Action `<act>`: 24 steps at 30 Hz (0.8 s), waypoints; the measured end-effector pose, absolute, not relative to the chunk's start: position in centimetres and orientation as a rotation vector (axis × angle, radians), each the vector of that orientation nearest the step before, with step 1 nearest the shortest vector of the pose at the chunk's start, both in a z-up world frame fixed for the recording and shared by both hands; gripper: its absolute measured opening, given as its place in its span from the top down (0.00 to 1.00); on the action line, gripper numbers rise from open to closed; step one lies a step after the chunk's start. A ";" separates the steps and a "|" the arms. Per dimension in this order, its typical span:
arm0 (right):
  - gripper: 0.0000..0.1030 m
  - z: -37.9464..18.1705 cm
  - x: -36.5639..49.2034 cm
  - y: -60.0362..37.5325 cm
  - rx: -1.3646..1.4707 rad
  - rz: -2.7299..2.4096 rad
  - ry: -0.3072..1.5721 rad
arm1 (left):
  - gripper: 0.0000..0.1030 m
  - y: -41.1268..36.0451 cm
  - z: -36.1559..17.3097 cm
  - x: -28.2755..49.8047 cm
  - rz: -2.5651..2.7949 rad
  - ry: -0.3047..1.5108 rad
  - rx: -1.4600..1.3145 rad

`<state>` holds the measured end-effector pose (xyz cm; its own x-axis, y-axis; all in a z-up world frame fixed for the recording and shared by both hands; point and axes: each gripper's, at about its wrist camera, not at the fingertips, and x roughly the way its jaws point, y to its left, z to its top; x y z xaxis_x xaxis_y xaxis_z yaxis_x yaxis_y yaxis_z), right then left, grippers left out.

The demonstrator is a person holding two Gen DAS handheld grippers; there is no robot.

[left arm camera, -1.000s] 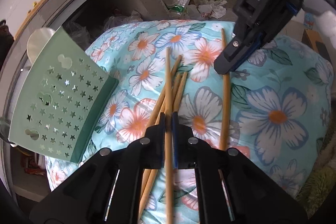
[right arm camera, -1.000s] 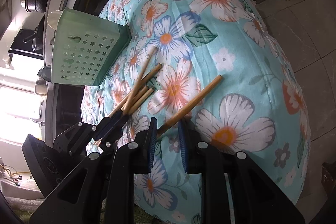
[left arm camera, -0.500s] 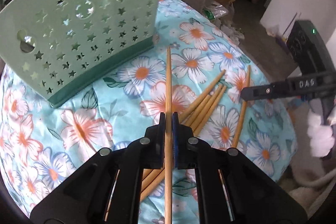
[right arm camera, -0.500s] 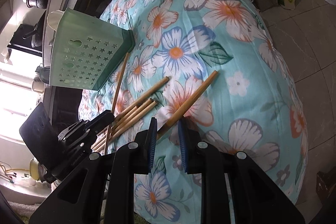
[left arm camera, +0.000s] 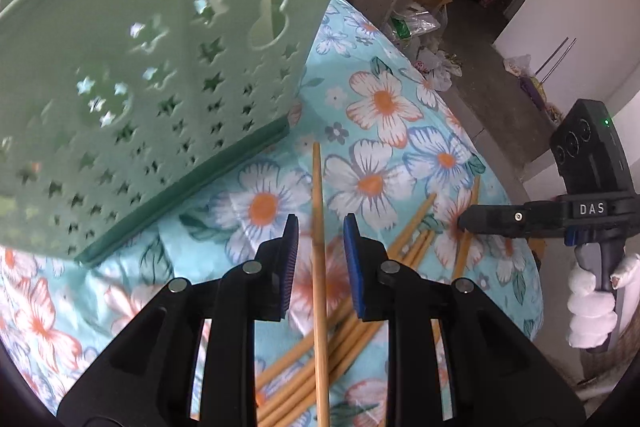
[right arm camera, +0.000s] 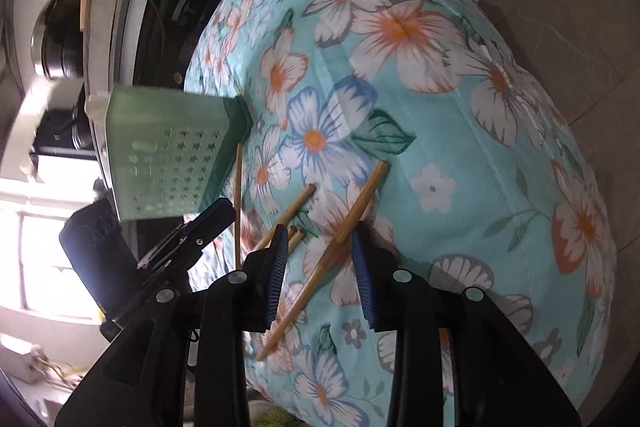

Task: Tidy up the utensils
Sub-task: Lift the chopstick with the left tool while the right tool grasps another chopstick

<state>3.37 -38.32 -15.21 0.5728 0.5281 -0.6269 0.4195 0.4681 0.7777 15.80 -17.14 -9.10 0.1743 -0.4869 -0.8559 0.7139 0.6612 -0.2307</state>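
I see both sets of jaws opening, my left gripper and right gripper each loosely straddling a chopstick, pads clear.

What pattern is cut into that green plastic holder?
Small star-shaped holes, plus a few larger rounded cut-outs, across the pale green plastic utensil holder; clearest in the left wrist view.

Pale green plastic utensil holder: standing tilted near the floral cloth's edge, star cut-outs facing out.
Bamboo chopsticks, loose bundle: lying fanned mid-cloth.
Single chopsticks: lying between opening jaws, untouched.
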 end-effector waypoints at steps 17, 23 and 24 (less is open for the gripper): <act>0.91 -16.9 1.3 -40.0 1.291 0.001 0.919 | 0.95 -20.7 -10.6 15.9 -0.746 1.062 0.300; 0.91 -13.4 0.3 -39.6 1.182 0.014 0.852 | 0.95 -18.0 -7.3 14.6 -0.772 1.007 0.203; 0.92 -12.6 0.2 -39.5 1.152 0.017 0.837 | 0.95 -17.3 -6.4 14.4 -0.782 0.989 0.176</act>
